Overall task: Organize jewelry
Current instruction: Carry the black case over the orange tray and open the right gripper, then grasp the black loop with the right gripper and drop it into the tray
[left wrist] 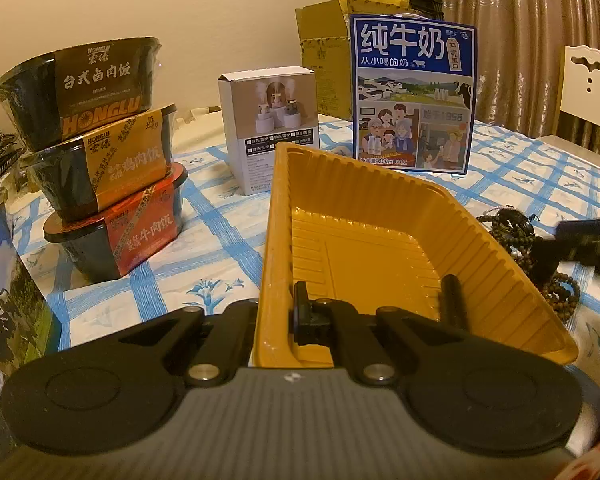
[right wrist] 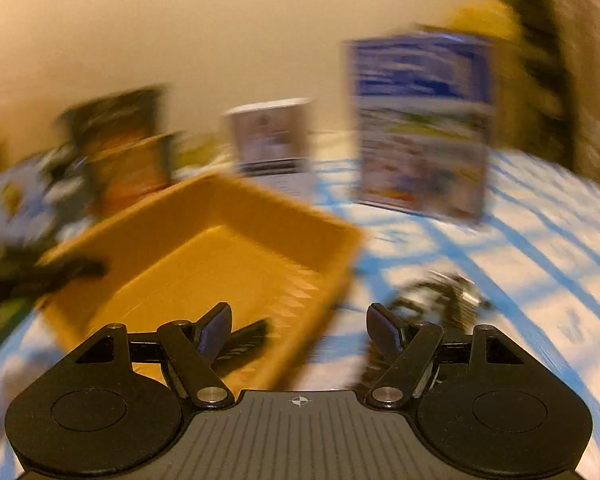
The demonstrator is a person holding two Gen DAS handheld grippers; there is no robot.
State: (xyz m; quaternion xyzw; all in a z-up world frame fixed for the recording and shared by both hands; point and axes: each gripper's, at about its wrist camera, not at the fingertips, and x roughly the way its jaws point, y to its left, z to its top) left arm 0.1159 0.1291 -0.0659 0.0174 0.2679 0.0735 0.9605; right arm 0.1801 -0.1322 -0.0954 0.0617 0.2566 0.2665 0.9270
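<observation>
A yellow ribbed plastic tray [left wrist: 380, 240] rests on the blue-checked tablecloth; nothing lies in it. My left gripper [left wrist: 284, 320] is shut on the tray's near-left wall, one finger inside and one outside. Dark beaded bracelets [left wrist: 516, 236] lie in a heap on the cloth right of the tray. The right wrist view is motion-blurred. It shows the tray [right wrist: 220, 256] at left and the beads [right wrist: 440, 292] ahead. My right gripper [right wrist: 300, 328] is open, hovering above the tray's right edge, with the beads just beyond its right finger. It also shows in the left wrist view [left wrist: 588, 240].
Three stacked instant rice bowls [left wrist: 100, 152] stand at left. A small white box [left wrist: 270, 120] and a blue milk carton [left wrist: 414, 92] stand behind the tray. A cardboard box [left wrist: 324, 56] is at the back, a white chair [left wrist: 586, 88] at right.
</observation>
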